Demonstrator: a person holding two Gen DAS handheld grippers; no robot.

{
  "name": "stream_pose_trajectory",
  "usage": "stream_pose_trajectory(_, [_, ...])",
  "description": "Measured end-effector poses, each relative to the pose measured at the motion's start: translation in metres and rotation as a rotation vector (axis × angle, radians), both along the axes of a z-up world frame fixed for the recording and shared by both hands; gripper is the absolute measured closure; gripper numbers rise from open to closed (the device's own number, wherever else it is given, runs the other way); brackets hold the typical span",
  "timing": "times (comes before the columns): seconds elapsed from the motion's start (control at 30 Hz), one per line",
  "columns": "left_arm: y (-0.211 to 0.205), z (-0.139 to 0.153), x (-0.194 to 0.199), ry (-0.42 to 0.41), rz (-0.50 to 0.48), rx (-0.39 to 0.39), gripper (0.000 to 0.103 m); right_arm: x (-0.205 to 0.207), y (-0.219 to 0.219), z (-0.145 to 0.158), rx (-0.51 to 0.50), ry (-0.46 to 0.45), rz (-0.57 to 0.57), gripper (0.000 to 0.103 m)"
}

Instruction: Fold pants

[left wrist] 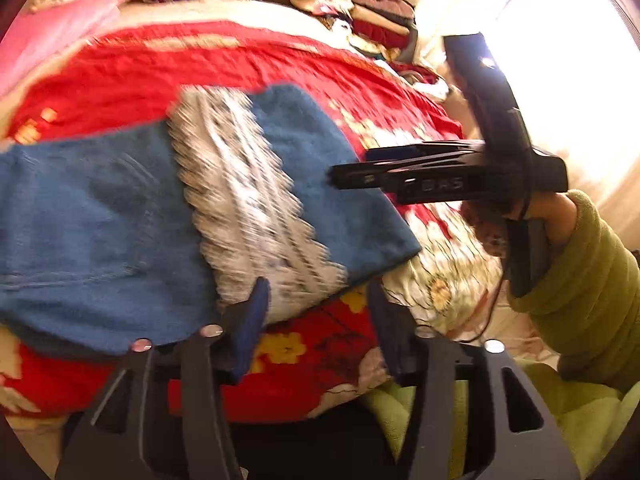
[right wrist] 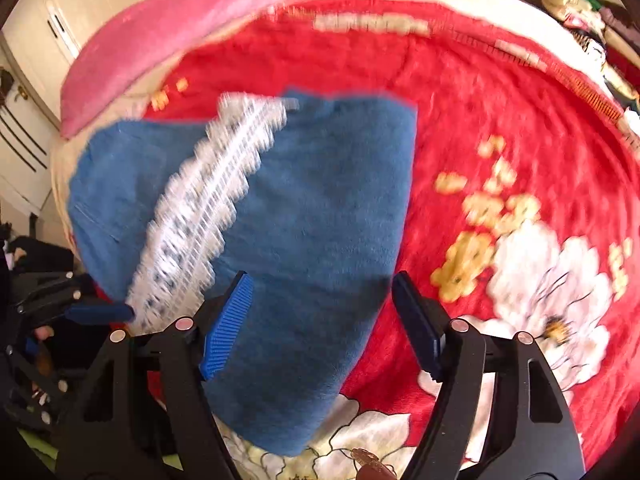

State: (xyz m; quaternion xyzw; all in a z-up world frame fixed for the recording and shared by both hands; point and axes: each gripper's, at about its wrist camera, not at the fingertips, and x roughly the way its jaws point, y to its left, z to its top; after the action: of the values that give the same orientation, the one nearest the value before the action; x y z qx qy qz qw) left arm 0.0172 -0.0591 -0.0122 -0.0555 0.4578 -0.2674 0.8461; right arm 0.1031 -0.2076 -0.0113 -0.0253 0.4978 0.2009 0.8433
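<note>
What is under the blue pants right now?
The blue pants lie on a red flowered blanket, which shows on every side of them. Whatever sits directly beneath the folded cloth is covered, so nothing more can be told.

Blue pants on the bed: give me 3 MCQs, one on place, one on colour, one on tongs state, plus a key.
1. Where do the blue pants lie?
A. on the red floral blanket
B. on the clothes pile by the wall
C. on the floor

2. What colour is the patterned band across the pants?
A. yellow
B. white-grey
C. green

3. How do the right tongs stand?
A. clamped on the pants
B. clamped on the blanket
C. open, pads clear of the fabric

Key: 1 A, red flowered blanket shows all round the pants. 2 B, the band is pale with dark flecks in both views. 3 C, a wide gap shows between the blue pads, with the pants lying beneath.
</note>
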Motion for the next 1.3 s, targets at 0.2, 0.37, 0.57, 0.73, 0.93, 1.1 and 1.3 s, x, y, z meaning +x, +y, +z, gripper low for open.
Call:
stream_pose_trajectory(0.2, [0.057,0.028,-0.007,-0.071,0.176,0.007,0.033,0.0,0.011,0.05,0.097,-0.124,0.034,0.023])
stream_pose_trajectory(0.37, [0.104,0.037,-0.013,-0.087,0.334,0.011,0.022,0.01,0.055,0.08,0.135,-0.176,0.16,0.019])
stream_pose_trajectory(0.57, [0.153,0.019,-0.017,-0.016,0.467,-0.03,0.02,0.025,0.129,0.094,0.134,-0.186,0.332,0.017])
stream_pose_trajectory(0.73, [0.17,-0.004,-0.014,0.059,0.486,-0.128,0.02,0.044,0.183,0.079,0.11,-0.132,0.439,0.017])
stream_pose_trajectory(0.93, [0.165,-0.02,-0.002,0.107,0.456,-0.205,0.041,0.063,0.238,0.053,0.078,-0.046,0.534,0.017])
stream_pose_trajectory(1.1, [0.163,-0.039,0.008,0.149,0.467,-0.225,0.064,0.07,0.27,0.031,0.06,0.016,0.611,0.017])
stream_pose_trajectory(1.3, [0.162,-0.042,0.014,0.153,0.46,-0.217,0.065,0.074,0.299,-0.001,0.044,0.087,0.709,0.061])
